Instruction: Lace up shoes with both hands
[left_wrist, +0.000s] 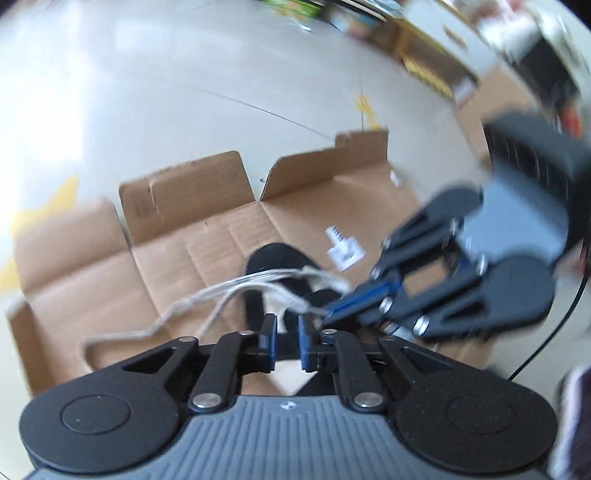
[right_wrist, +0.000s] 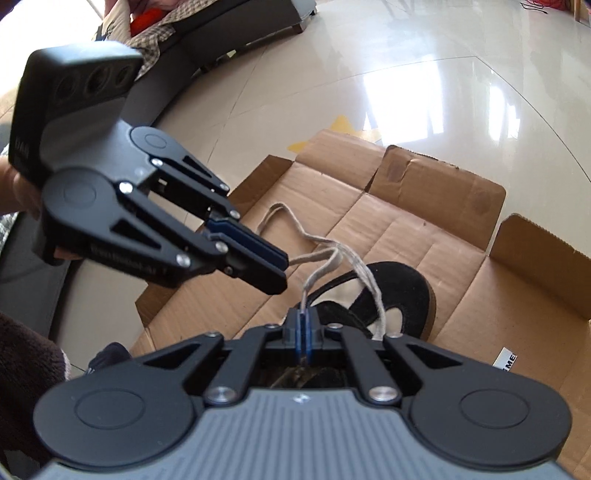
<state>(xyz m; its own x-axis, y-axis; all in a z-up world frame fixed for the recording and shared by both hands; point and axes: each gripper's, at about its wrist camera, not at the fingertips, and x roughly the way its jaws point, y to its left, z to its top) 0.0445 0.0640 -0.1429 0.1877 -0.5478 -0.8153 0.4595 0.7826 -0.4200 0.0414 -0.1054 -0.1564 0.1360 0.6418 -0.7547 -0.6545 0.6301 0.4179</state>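
Observation:
A black shoe (left_wrist: 277, 266) (right_wrist: 399, 288) lies on flattened cardboard (left_wrist: 92, 280) (right_wrist: 424, 229). Its beige lace (left_wrist: 221, 291) (right_wrist: 325, 251) rises from the shoe in loose strands and loops out onto the cardboard. My right gripper (right_wrist: 303, 326) (left_wrist: 328, 314) is shut on a lace strand just above the shoe. My left gripper (left_wrist: 287, 339) (right_wrist: 282, 271) hovers close beside it, its blue pads a small gap apart, with no lace showing in the gap in its own view. In the right wrist view a strand reaches its tips; I cannot tell if it touches them.
The cardboard's raised flaps (right_wrist: 443, 177) border the far side on a glossy tiled floor (right_wrist: 406, 74). A small white plastic part (left_wrist: 345, 251) lies beyond the shoe. A dark sofa (right_wrist: 221, 29) stands behind. A person's hand (right_wrist: 22, 184) holds the left gripper.

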